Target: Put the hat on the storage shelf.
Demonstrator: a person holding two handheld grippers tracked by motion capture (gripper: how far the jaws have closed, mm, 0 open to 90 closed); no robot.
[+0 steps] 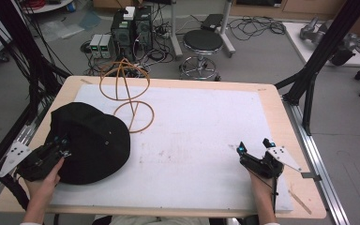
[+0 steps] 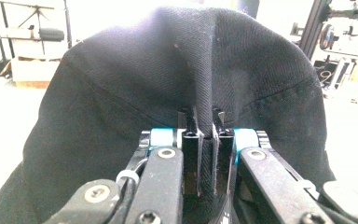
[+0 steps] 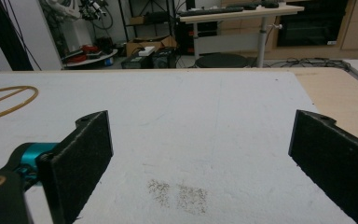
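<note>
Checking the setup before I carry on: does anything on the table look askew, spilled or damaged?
Little stands out. The black hat lies slumped at the table's left, a fold of its fabric pinched in the left gripper. The wooden hat stand is upright and bare. A faint speckled smudge marks the white mat.

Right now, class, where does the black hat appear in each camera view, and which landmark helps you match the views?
High view: the black hat lies at the table's left, beside the wooden hoop stand, its near edge pinched by the left gripper.
Left gripper view: it rises across the centre, a fold clamped between the fingers.
Right gripper view: the stand's ring at the left edge, on the white mat.
Shared landmark: the stand.
</note>
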